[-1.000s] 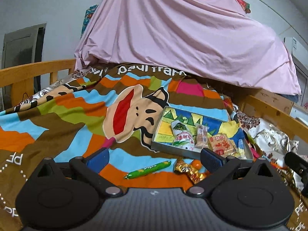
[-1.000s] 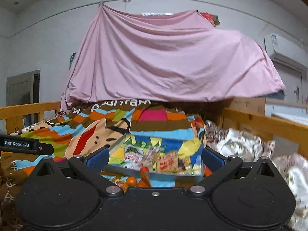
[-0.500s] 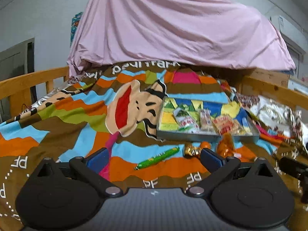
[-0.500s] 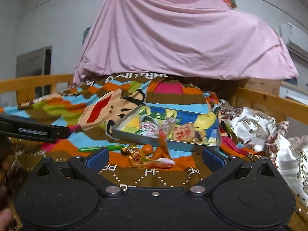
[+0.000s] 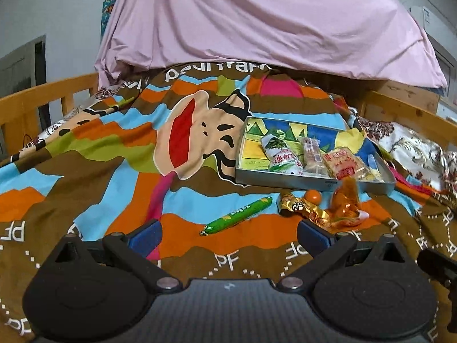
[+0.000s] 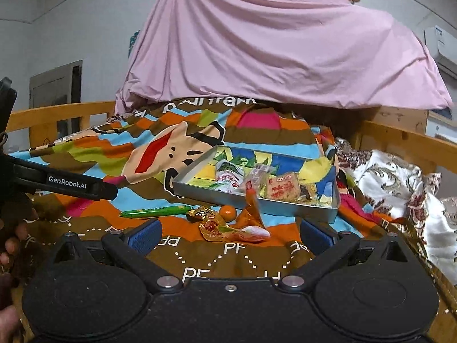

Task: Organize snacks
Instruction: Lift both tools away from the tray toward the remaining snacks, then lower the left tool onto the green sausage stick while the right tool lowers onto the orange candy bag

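A grey tray (image 5: 285,181) (image 6: 200,193) sits on the striped bedspread and holds a green-white packet (image 5: 281,157) (image 6: 228,178), a clear-wrapped bar (image 5: 311,154) and a red-print cracker pack (image 5: 344,165) (image 6: 282,187). In front of the tray lie a green sausage stick (image 5: 237,218) (image 6: 155,211), a gold wrapper (image 5: 297,207) (image 6: 204,214), a small orange ball (image 5: 312,196) (image 6: 228,212) and an orange packet (image 5: 344,204) (image 6: 251,217). My left gripper (image 5: 228,235) is open and empty, just short of the stick. My right gripper (image 6: 230,235) is open and empty, before the orange packet.
Wooden bed rails (image 5: 42,105) (image 6: 405,143) run along both sides. A pink sheet (image 5: 257,20) drapes over a pile at the back. A floral quilt (image 6: 400,177) lies at the right. The left gripper's body (image 6: 65,184) reaches in at the right view's left.
Both grippers have pulled back and tilted down, so the loose snacks in front of the tray now show fully. Both stay open and empty.
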{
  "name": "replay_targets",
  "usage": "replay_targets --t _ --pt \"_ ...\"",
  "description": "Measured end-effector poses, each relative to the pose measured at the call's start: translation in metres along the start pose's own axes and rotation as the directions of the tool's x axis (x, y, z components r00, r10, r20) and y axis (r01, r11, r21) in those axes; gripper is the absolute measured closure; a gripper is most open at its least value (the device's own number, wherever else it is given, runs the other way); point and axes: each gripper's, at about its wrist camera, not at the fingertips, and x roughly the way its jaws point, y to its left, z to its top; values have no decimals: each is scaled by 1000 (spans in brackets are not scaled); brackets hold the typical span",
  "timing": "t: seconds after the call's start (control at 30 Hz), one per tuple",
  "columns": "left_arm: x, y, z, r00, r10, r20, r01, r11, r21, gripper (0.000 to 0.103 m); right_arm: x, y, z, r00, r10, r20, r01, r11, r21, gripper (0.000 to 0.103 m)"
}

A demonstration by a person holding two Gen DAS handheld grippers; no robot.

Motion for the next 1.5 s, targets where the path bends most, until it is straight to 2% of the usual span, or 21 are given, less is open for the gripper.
replay_targets --t 0.17,0.37,0.57,0.83,0.93,1.1,1.17,1.43,1.5 --pt "10 2 5 1000 -10 7 10 1000 25 0 12 -3 -1 999 -11 -46 12 1000 15 1" --pt "28 11 9 999 -44 2 44 999 9 0 26 -3 -3 996 -35 -80 34 999 -8 1" --pt "49 22 11 996 -88 -29 87 996 -8 0 45 -3 -2 994 -5 -108 1 999 -33 1" --pt "82 20 24 979 -179 -98 189 977 95 0 80 -5 -1 978 111 -174 -126 989 -75 1" --pt "97 17 31 968 -221 -120 236 962 137 0 91 -13 -3 976 102 -195 -117 991 -69 1" --pt "119 13 36 948 -265 -176 297 934 197 0 113 -25 -3 983 50 -179 -69 992 -106 1" --pt "129 12 35 942 -264 -205 307 927 217 0 125 -29 -6 982 38 -184 -61 991 -122 1" --pt "157 6 34 938 -229 -262 305 904 299 0 167 -41 -14 973 31 -230 -62 990 -128 1" --pt "164 5 34 944 -195 -268 279 903 326 0 177 -42 -15 964 47 -261 -82 989 -126 1"
